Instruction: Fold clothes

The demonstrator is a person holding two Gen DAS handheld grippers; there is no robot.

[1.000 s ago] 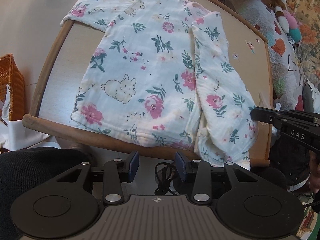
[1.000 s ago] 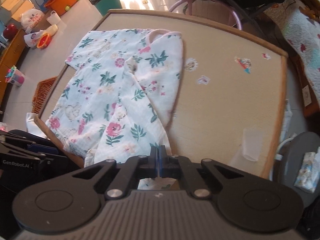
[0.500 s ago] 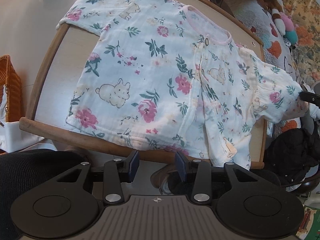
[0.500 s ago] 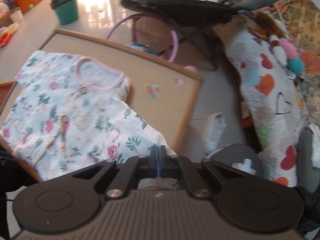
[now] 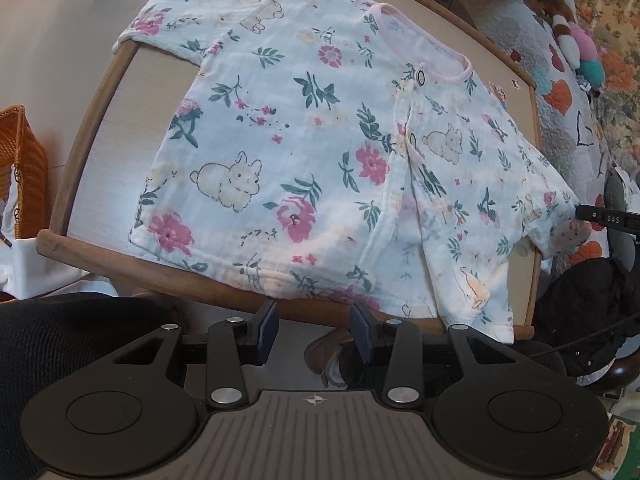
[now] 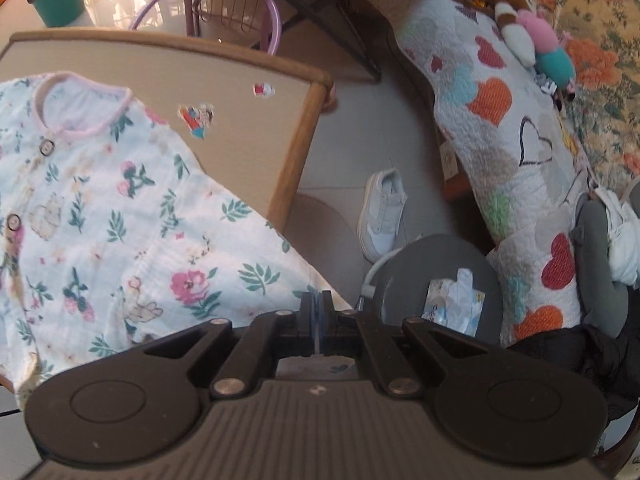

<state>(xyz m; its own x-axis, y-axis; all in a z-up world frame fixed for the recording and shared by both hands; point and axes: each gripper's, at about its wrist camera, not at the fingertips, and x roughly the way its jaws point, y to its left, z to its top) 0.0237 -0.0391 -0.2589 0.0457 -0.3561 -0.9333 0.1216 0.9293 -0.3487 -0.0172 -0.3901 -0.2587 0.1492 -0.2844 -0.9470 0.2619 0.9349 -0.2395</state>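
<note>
Shirt sleeve end hidden behind closed right gripper jaws, prob. pinched. Shirt far sleeve droops past table rim. Basket left of left-gripper jaws cut by frame edge.

The right gripper has pulled the shirt's folded sleeve out flat.

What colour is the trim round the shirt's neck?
Pale pink neck trim on the shirt; clearest in the right wrist view.
</note>
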